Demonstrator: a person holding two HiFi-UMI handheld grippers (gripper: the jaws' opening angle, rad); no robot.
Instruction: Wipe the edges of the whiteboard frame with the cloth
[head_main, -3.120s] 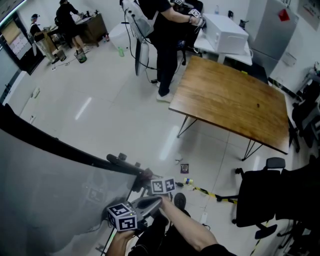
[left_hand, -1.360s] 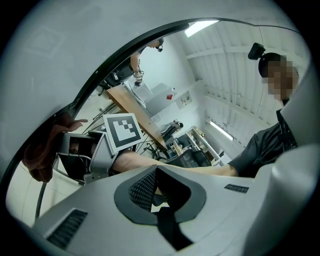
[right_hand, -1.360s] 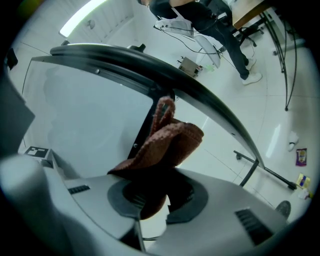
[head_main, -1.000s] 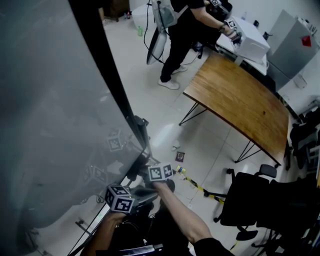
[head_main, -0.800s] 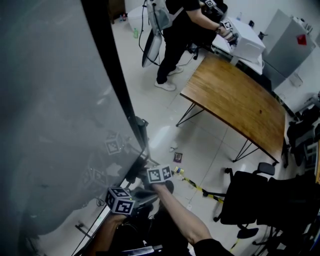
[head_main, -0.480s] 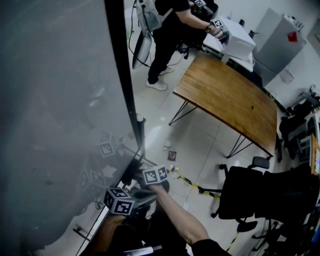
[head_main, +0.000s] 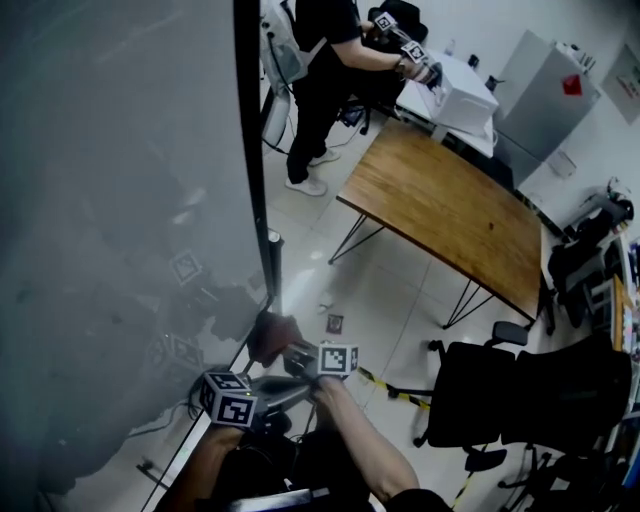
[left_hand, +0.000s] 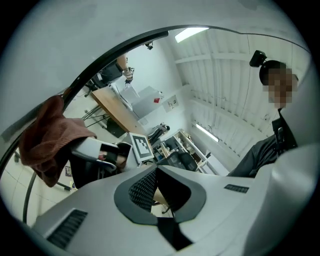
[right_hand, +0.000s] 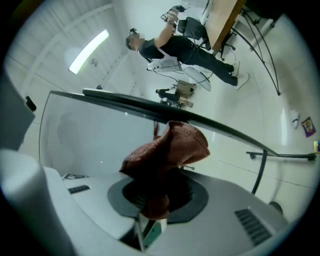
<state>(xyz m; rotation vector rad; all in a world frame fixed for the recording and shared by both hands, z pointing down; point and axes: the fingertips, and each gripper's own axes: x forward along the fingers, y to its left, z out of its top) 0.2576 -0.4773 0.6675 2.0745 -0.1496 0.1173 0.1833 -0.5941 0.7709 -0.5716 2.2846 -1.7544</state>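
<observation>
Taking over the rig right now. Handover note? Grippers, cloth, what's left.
Grippers: right gripper is shut on the cloth; left gripper is shut and empty, close beside it.
Things: the cloth is against the whiteboard's dark frame, low on its side edge.
Done: cloth gripped and on the frame; how much is already wiped cannot be told.
Left: run the cloth along the frame edges.
</observation>
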